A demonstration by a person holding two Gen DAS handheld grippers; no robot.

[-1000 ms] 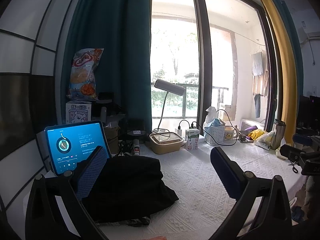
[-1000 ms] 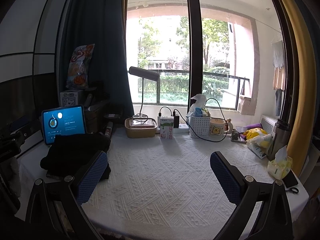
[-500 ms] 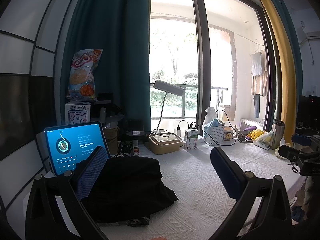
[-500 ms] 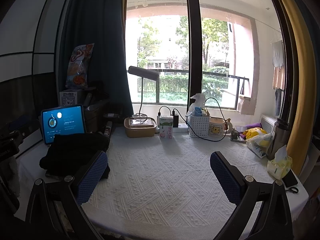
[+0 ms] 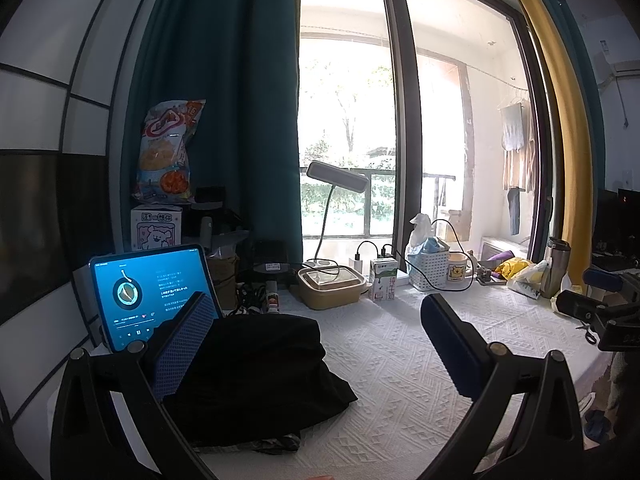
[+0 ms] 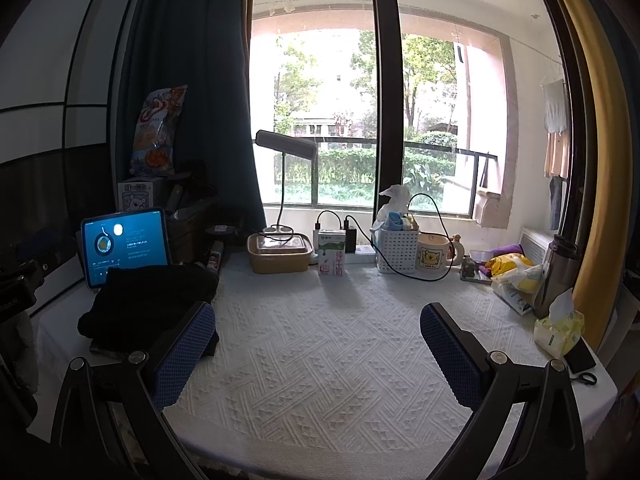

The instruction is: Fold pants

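Both my claws are spread wide with nothing in them. My left gripper [image 5: 316, 344] hangs above the table's left part, and the black pants [image 5: 256, 376] lie folded in a pile right under and ahead of it; its left finger [image 5: 180, 344] overlaps the pile in view, and I can't tell if it touches. My right gripper [image 6: 316, 354] hangs over the bare middle of the white textured tablecloth [image 6: 320, 340], pants [image 6: 152, 300] off to its left by the table's left edge.

Behind the pants stands a lit tablet [image 5: 148, 292], leaning upright. A patterned bit of cloth [image 5: 276, 442] peeks out from under the near edge of the pile.

Along the window: tan lidded container [image 6: 280, 254], desk lamp [image 6: 286, 146] bent over it, milk carton [image 6: 332, 254], white basket [image 6: 398, 248] with a black cable looped past it, yellow bear mug [image 6: 434, 254]. Far right: steel flask [image 6: 558, 272], tissue pack [image 6: 560, 328], black phone [image 6: 580, 356] near the corner. Snack bag [image 5: 172, 152] sits on a box at the left by the teal curtain [image 5: 224, 100].

My right gripper's body shows at the right edge of the left view [image 5: 600, 304].
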